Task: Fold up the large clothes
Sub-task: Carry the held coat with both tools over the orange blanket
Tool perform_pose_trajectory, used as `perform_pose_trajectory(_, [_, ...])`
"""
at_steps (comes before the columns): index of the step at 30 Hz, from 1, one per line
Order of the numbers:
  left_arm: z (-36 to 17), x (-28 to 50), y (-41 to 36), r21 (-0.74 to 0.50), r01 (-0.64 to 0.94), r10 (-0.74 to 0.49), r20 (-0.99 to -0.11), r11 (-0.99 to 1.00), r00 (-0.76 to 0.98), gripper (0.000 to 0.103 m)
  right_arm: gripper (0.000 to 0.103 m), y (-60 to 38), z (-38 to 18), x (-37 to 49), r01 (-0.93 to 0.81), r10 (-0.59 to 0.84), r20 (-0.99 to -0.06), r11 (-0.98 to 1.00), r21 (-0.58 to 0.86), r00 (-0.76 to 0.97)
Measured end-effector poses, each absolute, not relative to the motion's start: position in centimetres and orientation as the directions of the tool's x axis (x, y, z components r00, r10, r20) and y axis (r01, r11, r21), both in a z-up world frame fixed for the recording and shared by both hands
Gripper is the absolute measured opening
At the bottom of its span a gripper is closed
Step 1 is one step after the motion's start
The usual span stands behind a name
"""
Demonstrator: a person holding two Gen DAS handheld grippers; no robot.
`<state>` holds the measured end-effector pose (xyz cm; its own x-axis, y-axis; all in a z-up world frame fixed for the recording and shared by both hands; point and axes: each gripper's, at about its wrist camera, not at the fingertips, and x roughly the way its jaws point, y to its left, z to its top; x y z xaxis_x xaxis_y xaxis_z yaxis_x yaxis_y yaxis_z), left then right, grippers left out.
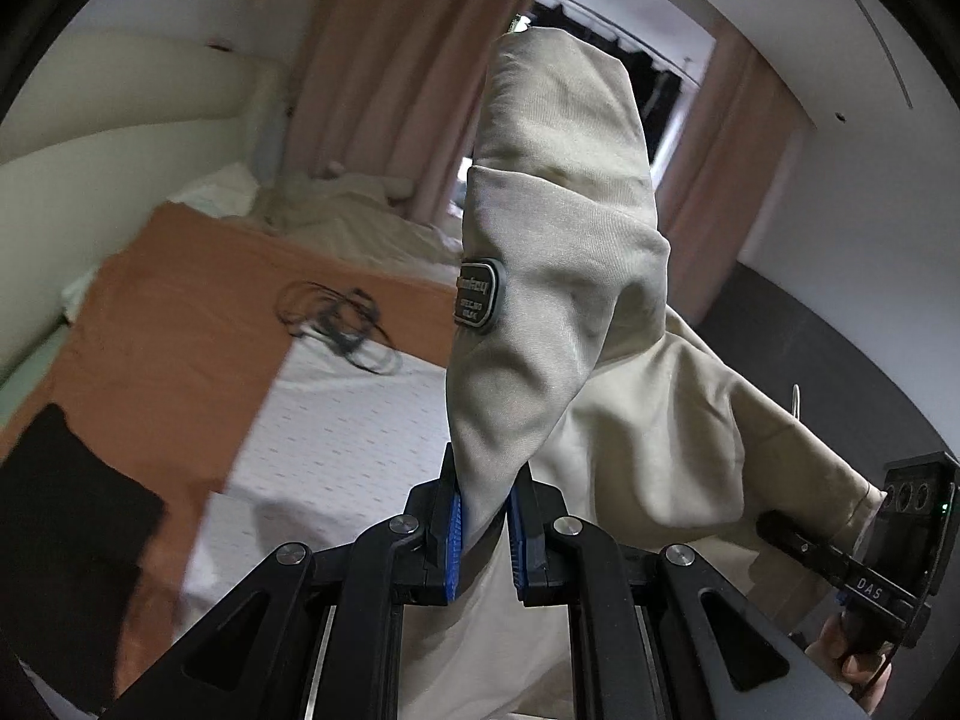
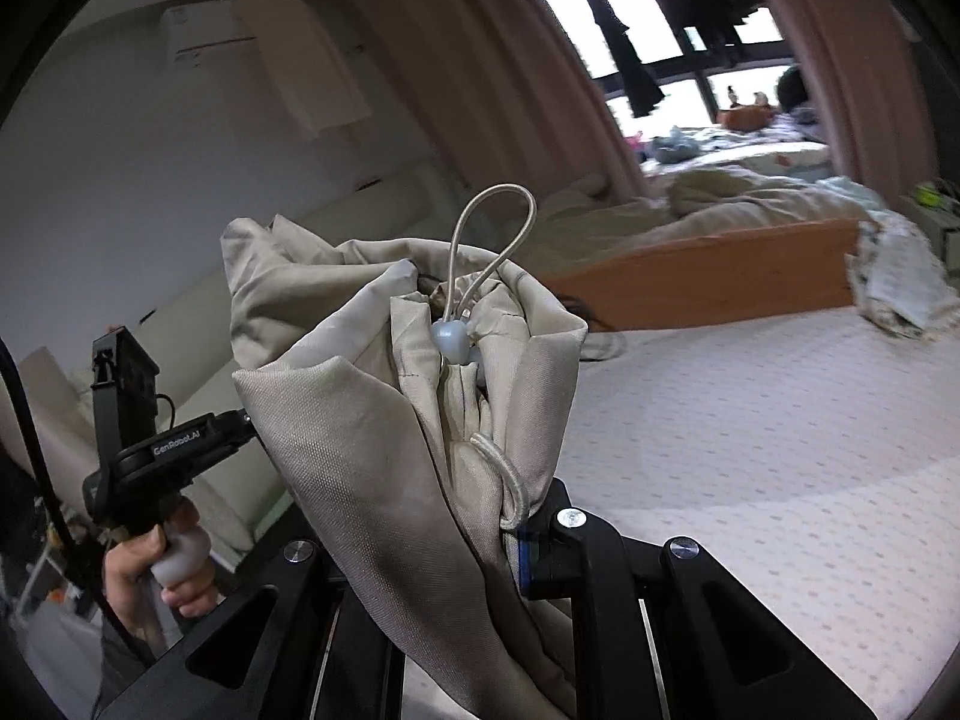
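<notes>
A large beige jacket (image 1: 558,276) with a dark rubber logo patch (image 1: 478,295) hangs in the air between both grippers. My left gripper (image 1: 485,531) is shut on a bunched fold of it, cloth squeezed between the blue pads (image 1: 454,540). In the right wrist view the same jacket (image 2: 372,420) rises in front of the camera, with an elastic drawcord loop (image 2: 492,228) and its pale toggle (image 2: 449,341). My right gripper (image 2: 474,546) is shut on this gathered hem; the cloth hides its left finger. Each gripper shows at the edge of the other's view, held by a hand (image 2: 159,564).
Below lies a bed with a white dotted mattress (image 1: 336,420) and an orange sheet (image 1: 168,324). A tangle of black cable (image 1: 336,318) rests on it. Rumpled bedding (image 2: 750,204), pink curtains (image 1: 384,60) and a window (image 2: 660,48) stand behind.
</notes>
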<state>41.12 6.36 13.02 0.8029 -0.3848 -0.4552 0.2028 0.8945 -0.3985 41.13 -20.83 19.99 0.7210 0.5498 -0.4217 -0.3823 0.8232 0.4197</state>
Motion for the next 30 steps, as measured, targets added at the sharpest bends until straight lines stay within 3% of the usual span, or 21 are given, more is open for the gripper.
perform_pose_trajectory(7, [13.3,40.6,16.9,-0.432,0.123,-0.324,-0.43,0.894,0.843,0.012,0.013,-11.8,20.9,42.9,-0.489,0.63,-0.412,0.774,0.402,0.658])
perform_pose_trajectory(16, [14.5,36.6,28.7,-0.395,-0.015,-0.16,-0.405,0.918,0.9,0.012,0.013,1.2,21.0,43.1,-0.622,0.739,-0.413,0.672,0.401,0.532])
perform_pose_trajectory(30, [14.6,32.1,40.9,-0.344,-0.264,0.096,-0.434,0.901,0.896,0.012,0.013,18.7,19.8,39.2,-0.78,0.85,-0.45,0.471,0.413,0.275])
